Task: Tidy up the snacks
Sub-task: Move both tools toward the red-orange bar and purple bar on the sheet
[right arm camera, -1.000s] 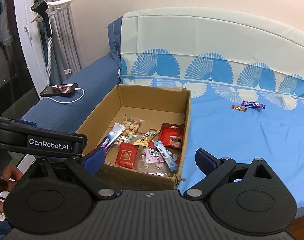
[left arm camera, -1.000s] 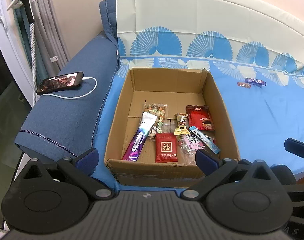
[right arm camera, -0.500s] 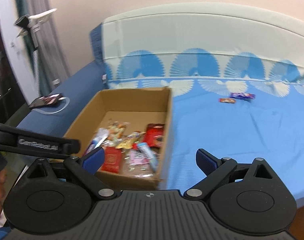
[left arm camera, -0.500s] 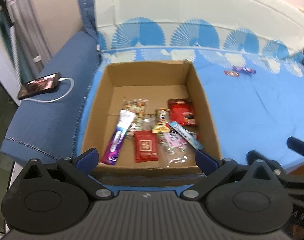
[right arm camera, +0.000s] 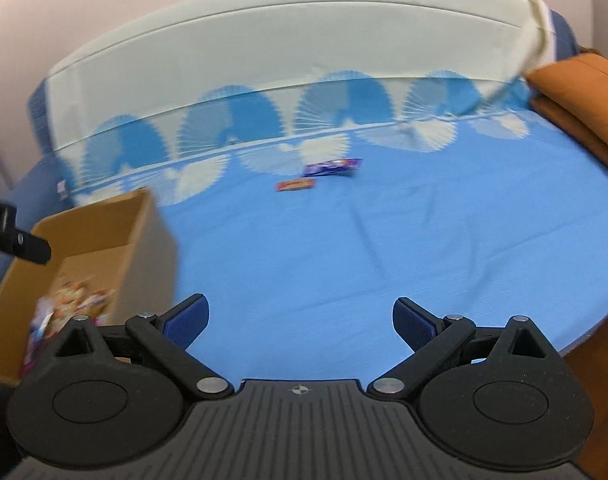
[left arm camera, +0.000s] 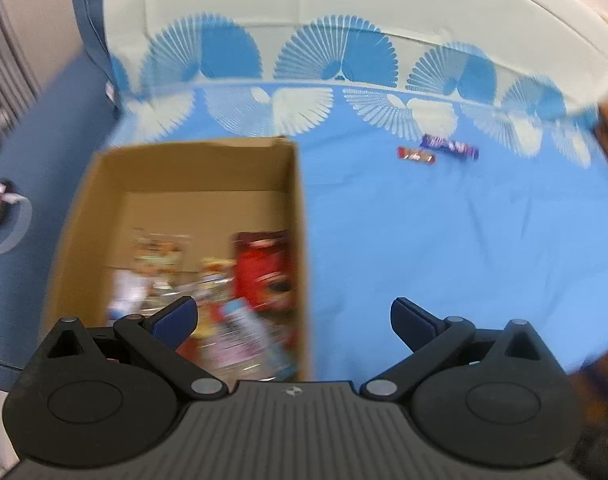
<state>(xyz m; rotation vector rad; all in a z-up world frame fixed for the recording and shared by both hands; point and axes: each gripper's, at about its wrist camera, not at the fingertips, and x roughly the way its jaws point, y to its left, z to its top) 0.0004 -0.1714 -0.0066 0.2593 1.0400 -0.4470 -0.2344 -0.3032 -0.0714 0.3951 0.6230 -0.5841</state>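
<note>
left gripper [left arm camera: 292, 318]: jaws wide apart, empty
right gripper [right arm camera: 300, 318]: spread, empty
snack bars [right arm camera: 318, 176]: red and purple, side by side, far ahead
box [left arm camera: 300, 216]: cardboard, blurred snacks, ahead-left
surface: blue sheet [right arm camera: 384, 248], fan print

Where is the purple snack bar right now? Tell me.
The purple snack bar lies on the blue sheet, right of the cardboard box, just beyond the small red bar.

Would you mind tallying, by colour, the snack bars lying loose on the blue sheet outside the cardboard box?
Purple snack bar: 1
Red-orange snack bar: 1
Total: 2 loose on the blue sheet; the snacks inside the cardboard box are too blurred to count.
</note>
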